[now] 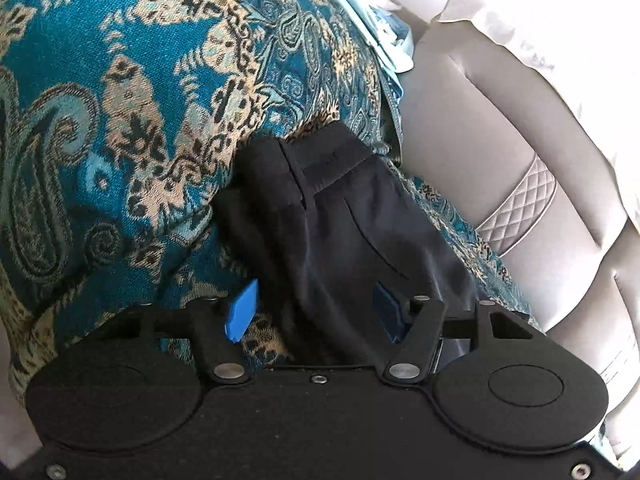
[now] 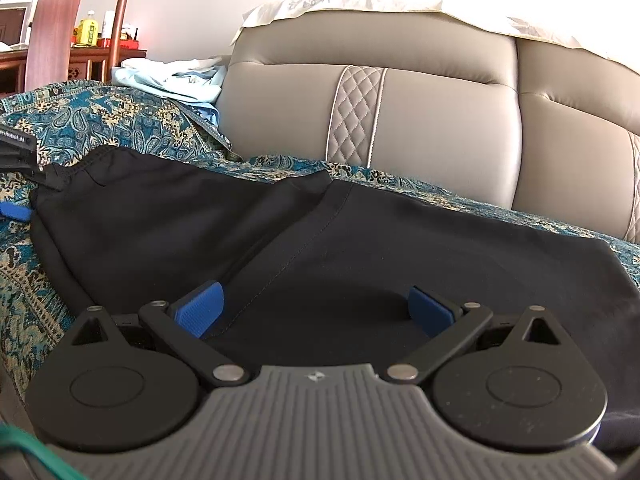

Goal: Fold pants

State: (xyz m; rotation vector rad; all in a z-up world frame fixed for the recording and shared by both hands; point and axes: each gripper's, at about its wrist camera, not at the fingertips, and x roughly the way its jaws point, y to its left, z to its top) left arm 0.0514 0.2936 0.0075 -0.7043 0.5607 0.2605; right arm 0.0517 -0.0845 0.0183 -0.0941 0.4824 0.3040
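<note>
On the paisley throw that covers the sofa seat, the black pants are lying spread out, and we are working at the grasping step that opens a fold. The pants' long axis is running across the seat, roughly parallel to the sofa backrest. The waistband end is pointing toward the heap of pale laundry at the far end of the throw; the legs are trailing the other way, past the right gripper.

The left gripper is reaching over that waistband end. Its jaws are standing partly apart with bunched black cloth between them. One blue pad is showing clear of the cloth over the throw, so we are reading the claw as not yet clamped. The other pad is lying against the fabric.

The right gripper is hovering low over the middle of the pants, near a lengthwise seam, jaws wide apart and gripping nothing.

We are judging that the next move calls for the left jaws to close fully on the waistband. The right gripper must then pinch a matching edge. Both hands can afterwards carry the cloth over along one fold line, parallel to or across the long axis; which one we cannot tell.
</note>
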